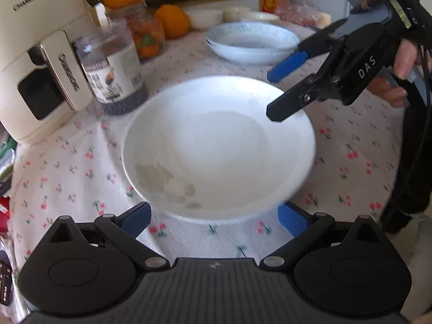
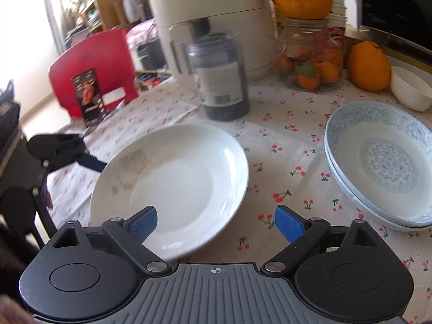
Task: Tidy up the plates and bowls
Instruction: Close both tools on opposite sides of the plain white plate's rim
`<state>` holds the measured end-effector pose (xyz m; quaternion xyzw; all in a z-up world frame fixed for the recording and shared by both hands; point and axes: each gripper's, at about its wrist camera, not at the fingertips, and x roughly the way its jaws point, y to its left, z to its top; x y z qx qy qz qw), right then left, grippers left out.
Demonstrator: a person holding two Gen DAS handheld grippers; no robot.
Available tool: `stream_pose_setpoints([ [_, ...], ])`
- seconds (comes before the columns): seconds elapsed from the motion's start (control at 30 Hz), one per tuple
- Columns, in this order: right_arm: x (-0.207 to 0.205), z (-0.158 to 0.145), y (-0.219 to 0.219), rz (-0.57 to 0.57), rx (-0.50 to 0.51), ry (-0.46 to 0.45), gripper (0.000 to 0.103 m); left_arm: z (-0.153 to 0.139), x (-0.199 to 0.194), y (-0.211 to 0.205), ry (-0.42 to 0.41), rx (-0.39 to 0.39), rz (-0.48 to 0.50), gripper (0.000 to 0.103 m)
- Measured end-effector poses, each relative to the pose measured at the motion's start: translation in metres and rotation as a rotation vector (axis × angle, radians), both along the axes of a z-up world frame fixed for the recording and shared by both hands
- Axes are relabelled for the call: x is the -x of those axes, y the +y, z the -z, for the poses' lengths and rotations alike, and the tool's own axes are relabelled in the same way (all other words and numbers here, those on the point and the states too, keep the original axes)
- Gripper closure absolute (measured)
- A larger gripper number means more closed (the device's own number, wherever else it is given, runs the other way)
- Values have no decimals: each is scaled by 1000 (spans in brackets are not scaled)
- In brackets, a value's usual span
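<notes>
A white plate point(image 1: 218, 148) sits on the cherry-print tablecloth point(image 1: 351, 162) near the middle of the table, a faint stain on one side of its inside. The left gripper point(image 1: 213, 220) has its blue-padded fingers spread wide at the plate's near edge; whether the pads touch the rim cannot be told. The right gripper point(image 2: 216, 225) is also spread, one finger over the plate's rim, the other over bare cloth, nothing pinched between them. Beyond the plate, apart from it, two blue-patterned plates point(image 2: 378, 167) lie stacked. A small white bowl point(image 2: 410, 89) stands farther back beside an orange point(image 2: 368, 66). A dark jar point(image 2: 221, 78), a glass jar of fruit point(image 2: 313, 59) and a cream appliance point(image 2: 210, 21) stand behind.
</notes>
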<state>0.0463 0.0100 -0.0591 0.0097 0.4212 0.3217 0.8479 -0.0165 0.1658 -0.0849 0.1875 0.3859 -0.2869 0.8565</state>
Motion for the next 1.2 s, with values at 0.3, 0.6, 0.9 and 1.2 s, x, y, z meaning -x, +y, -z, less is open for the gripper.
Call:
stream_pose_setpoints([
  [0.3, -9, 10, 10, 43, 34, 5, 60, 4, -2, -6, -19, 59, -11, 0],
  [0.6, -1, 7, 15, 30, 109, -116, 60, 3, -7, -14, -37, 44, -37, 0],
  [0.9, 2, 3, 5, 19, 114, -161, 60, -1, -12, -18, -71, 33, -51, 2],
  [1.2, 2, -2, -2, 26, 109, -198, 60, -9, -15, -21, -95, 57, -67, 4],
])
